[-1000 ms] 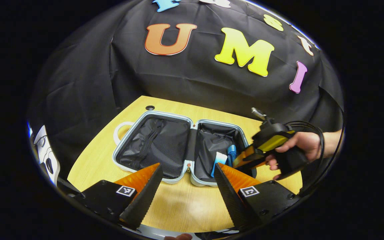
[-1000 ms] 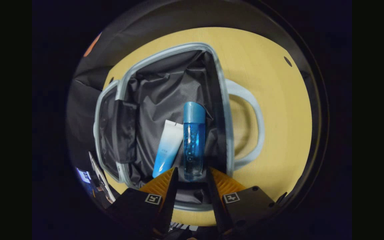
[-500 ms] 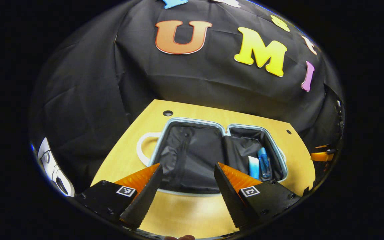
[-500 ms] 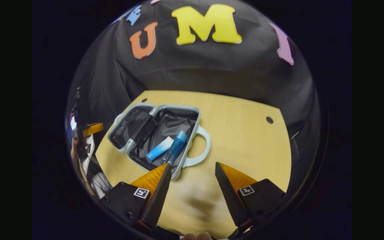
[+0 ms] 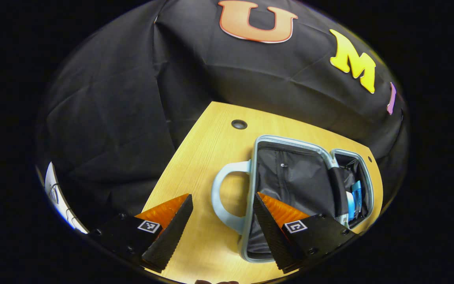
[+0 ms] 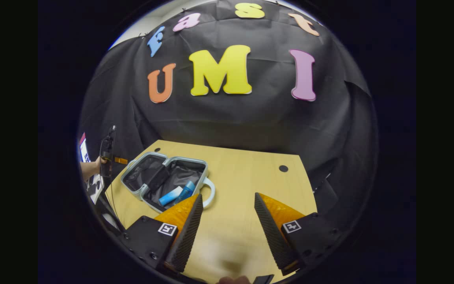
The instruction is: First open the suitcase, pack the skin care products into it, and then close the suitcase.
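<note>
The pale blue suitcase (image 5: 298,181) lies open on the wooden table (image 5: 207,157), both dark-lined halves facing up. A white-and-blue tube (image 6: 170,196) and a blue bottle (image 6: 186,190) lie side by side in the half nearer my right gripper; in the left gripper view the bottle (image 5: 357,193) peeks over the far half's rim. My left gripper (image 5: 223,232) is open, just short of the suitcase handle (image 5: 216,197). My right gripper (image 6: 225,232) is open over bare table, to the right of the suitcase (image 6: 148,173). A hand (image 6: 91,167) holds the left gripper (image 6: 120,160) at the far left.
The table (image 6: 250,177) has small round holes (image 5: 239,124) (image 6: 283,168) near its back corners. Black cloth hangs behind and beside the table. The table's left edge runs close to the suitcase handle.
My right gripper let go of the blue bottle, opened wide and drew back and up from the suitcase. My left gripper swung around to the handle end of the suitcase.
</note>
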Available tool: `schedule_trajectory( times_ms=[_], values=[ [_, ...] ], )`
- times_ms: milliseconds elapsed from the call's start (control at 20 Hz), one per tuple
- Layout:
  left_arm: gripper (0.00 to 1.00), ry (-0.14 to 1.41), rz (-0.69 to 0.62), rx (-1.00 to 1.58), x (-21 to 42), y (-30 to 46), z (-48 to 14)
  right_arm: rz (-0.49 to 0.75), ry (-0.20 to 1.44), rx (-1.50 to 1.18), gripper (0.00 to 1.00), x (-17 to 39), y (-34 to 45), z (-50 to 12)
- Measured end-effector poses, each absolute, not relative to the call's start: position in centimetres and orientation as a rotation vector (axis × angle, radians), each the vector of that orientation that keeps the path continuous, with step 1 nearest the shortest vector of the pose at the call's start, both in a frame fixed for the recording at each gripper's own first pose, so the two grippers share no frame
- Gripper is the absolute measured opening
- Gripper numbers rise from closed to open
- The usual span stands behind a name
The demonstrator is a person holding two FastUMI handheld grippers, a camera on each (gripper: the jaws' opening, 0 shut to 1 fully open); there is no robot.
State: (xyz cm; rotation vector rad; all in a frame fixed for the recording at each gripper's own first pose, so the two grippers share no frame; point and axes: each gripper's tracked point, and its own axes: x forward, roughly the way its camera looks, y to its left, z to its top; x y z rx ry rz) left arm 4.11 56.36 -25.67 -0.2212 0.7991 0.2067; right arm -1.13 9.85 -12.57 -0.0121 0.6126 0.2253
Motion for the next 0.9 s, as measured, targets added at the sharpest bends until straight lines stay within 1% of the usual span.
schedule_trajectory(
  times_ms=[50, 100, 150, 200, 250, 300, 450, 500, 550, 600, 700, 800, 850, 900],
  values=[
    [0.98, 0.831, 0.214, -0.235, 4.4, 56.8, -26.9, 0.214, 0.618, -0.029, 0.78, -1.3, 9.4, -12.7],
    [0.98, 0.863, 0.216, -0.247, 4.5, 57.2, -28.1, 0.215, 0.619, -0.041, 0.74, -1.4, 9.3, -12.6],
    [0.96, 0.884, 0.226, -0.250, 4.7, 57.8, -29.0, 0.214, 0.612, -0.058, 0.79, -1.6, 9.4, -12.2],
    [0.95, 0.893, 0.224, -0.263, 4.8, 57.6, -29.4, 0.213, 0.601, -0.075, 0.79, -1.6, 9.2, -11.9],
    [0.99, 0.899, 0.225, -0.276, 5.0, 57.9, -29.8, 0.213, 0.595, -0.089, 0.79, -1.7, 9.1, -11.9],
    [0.86, 0.907, 0.233, -0.284, 5.4, 58.1, -30.3, 0.215, 0.598, -0.094, 0.79, -1.9, 9.3, -11.9],
    [0.59, 0.906, 0.243, -0.338, 6.0, 57.7, -30.6, 0.219, 0.637, -0.050, 0.78, -2.5, 9.4, -13.0],
    [0.47, 0.904, 0.255, -0.348, 6.3, 57.7, -30.7, 0.213, 0.646, -0.031, 0.78, -2.6, 9.2, -13.2],
    [0.35, 0.904, 0.266, -0.345, 6.5, 57.7, -30.8, 0.200, 0.653, -0.020, 0.75, -2.6, 8.7, -13.6],
    [0.23, 0.926, 0.293, -0.337, 6.4, 57.8, -31.1, 0.191, 0.657, -0.013, 0.77, -2.7, 8.3, -13.6],
    [0.17, 0.899, 0.321, -0.309, 6.8, 57.7, -30.2, 0.186, 0.640, -0.016, 0.77, -2.7, 7.7, -13.3],
    [0.14, 0.897, 0.355, -0.278, 6.4, 57.2, -28.4, 0.180, 0.619, -0.014, 0.77, -2.6, 7.0, -12.8],
    [0.12, 0.888, 0.364, -0.248, 6.2, 57.3, -27.3, 0.180, 0.621, -0.004, 0.75, -2.8, 7.0, -12.9],
    [0.10, 0.874, 0.377, -0.227, 6.1, 57.3, -25.9, 0.182, 0.615, 0.006, 0.75, -2.9, 6.9, -12.8]
  ],
)
